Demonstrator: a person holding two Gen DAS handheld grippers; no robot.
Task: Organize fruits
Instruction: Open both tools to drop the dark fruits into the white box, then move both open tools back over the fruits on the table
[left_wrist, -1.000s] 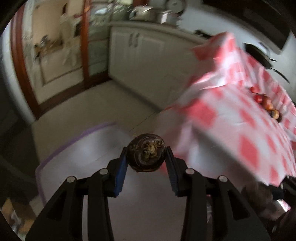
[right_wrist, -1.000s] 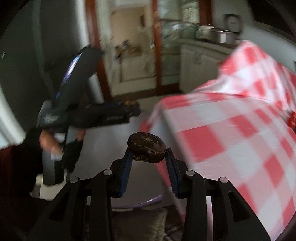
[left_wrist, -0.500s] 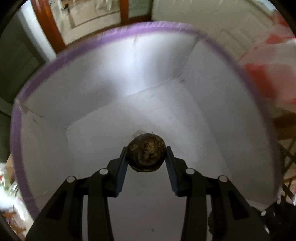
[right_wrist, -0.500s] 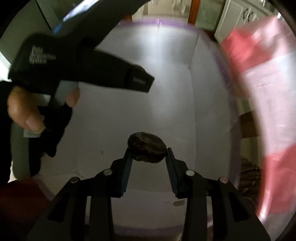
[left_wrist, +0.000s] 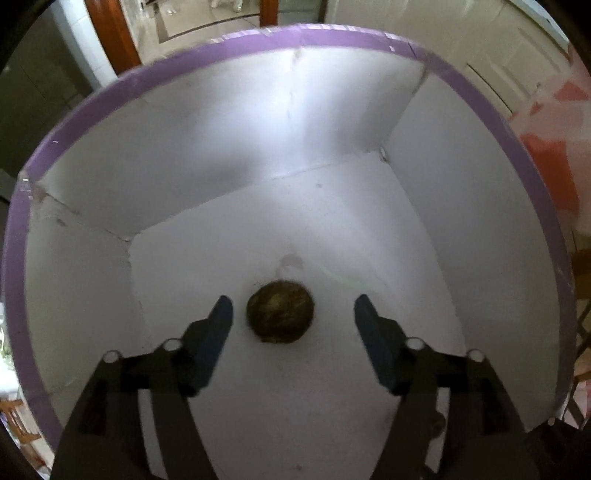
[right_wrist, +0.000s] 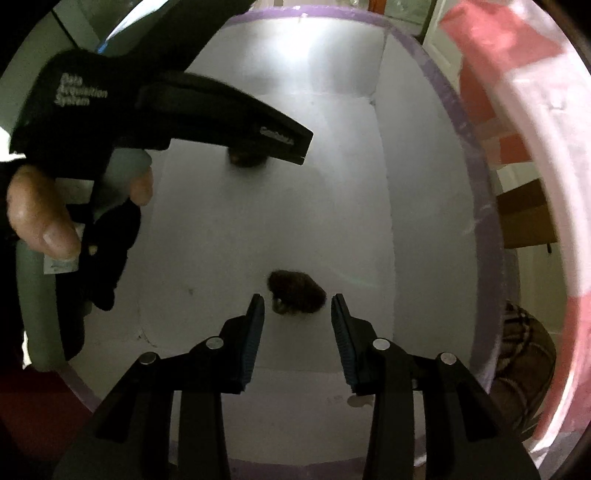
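The round brown fruit (left_wrist: 280, 312) sits on the white floor of the box (left_wrist: 221, 155). It lies between the two fingers of my left gripper (left_wrist: 293, 308), but the blue pads (left_wrist: 218, 332) do not touch it. The jaws of that gripper have just been opening, and there is a gap on each side of the fruit, with the wider gap on its right.

The other fruit (right_wrist: 297, 291) is dark, wrinkly and a bit flat. It also rests on the floor of the box, just past the tips of my right gripper (right_wrist: 297, 306). These jaws have just been opening too. They stand only a little apart, and the pads sit near the fruit without pressing on it.

In the right wrist view my left gripper (right_wrist: 258, 140) reaches in from the left side, with the round fruit (right_wrist: 243, 158) peeking out under it, closer to the far wall of the box. My hand (right_wrist: 40, 218) grips its handle at the left edge of that view.

The box has white walls and a purple rim (left_wrist: 110, 96) all around. Both fruits are in the same box, well apart from each other. A red and white checked cloth (right_wrist: 517, 74) hangs outside the box on the right.
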